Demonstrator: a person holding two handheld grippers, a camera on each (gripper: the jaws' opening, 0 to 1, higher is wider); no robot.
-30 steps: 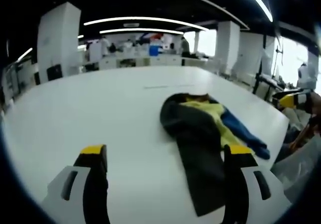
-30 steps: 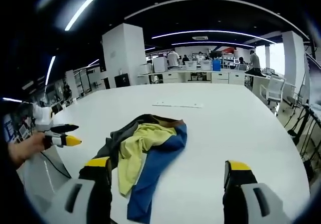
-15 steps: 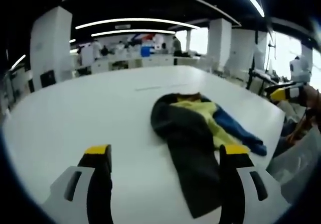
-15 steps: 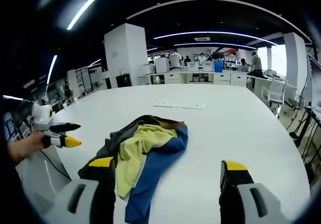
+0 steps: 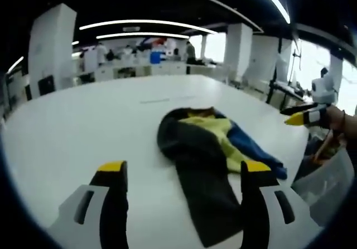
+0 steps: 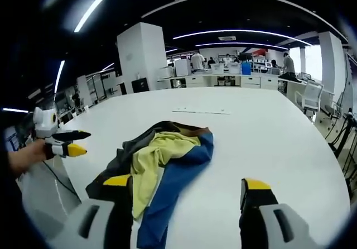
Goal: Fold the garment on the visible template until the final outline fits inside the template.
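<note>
A crumpled garment (image 5: 209, 148) in black, yellow and blue lies on the white table (image 5: 83, 126); its black part stretches toward me. My left gripper (image 5: 183, 170) hovers short of it, open, with the black part between its jaws and nothing gripped. In the right gripper view the same garment (image 6: 162, 159) lies left of centre, blue edge nearest. My right gripper (image 6: 187, 183) is open and holds nothing, its left jaw over the garment's edge. Each gripper shows in the other's view, held by a hand: right gripper (image 5: 304, 115), left gripper (image 6: 64, 143). A faint thin marking (image 6: 201, 111) lies beyond the garment.
The table's rounded edge runs close on the near side. A clear plastic bin (image 5: 329, 182) sits off the table beside the person. Office chairs (image 6: 309, 98), white pillars, desks and distant people stand far behind. A cable (image 6: 61, 185) hangs under the left hand.
Both cameras shifted slightly, and the garment sits a little further left in the left gripper view. The garment itself has not moved. The right gripper shows more fully at that view's right edge.
</note>
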